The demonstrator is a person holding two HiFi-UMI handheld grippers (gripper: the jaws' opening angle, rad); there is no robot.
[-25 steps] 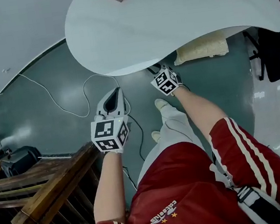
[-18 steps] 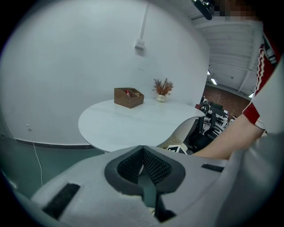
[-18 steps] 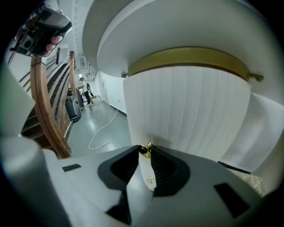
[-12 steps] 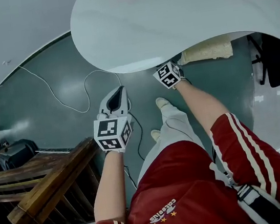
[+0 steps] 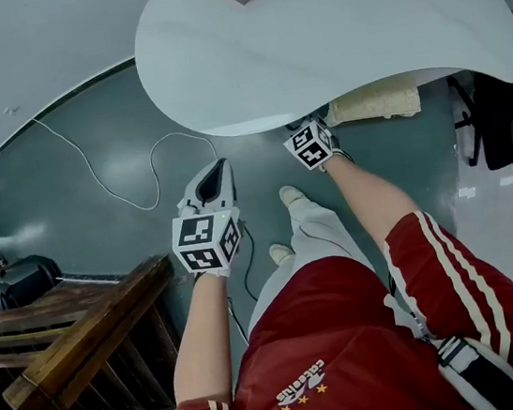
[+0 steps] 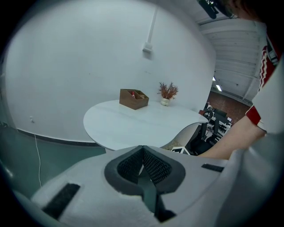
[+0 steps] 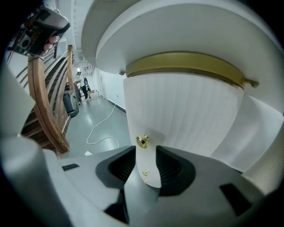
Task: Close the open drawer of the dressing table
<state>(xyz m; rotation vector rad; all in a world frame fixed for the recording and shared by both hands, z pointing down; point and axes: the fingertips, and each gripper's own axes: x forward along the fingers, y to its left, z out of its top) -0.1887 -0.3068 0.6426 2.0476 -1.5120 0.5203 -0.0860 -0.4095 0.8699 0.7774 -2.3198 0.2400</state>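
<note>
Right gripper (image 7: pixel 145 165) jaws had just been opening, stood slack astride drawer front (image 7: pixel 182 115) edge, probably to guide it shut; left gripper (image 6: pixel 143 160) jaws pressed together, empty, parked clear.

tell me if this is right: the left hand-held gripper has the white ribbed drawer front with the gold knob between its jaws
No. It is the right hand-held gripper that has the white ribbed drawer front with the gold knob between its jaws, which have just been opening; the right gripper view shows it. The left hand-held gripper is shut on nothing.
</note>
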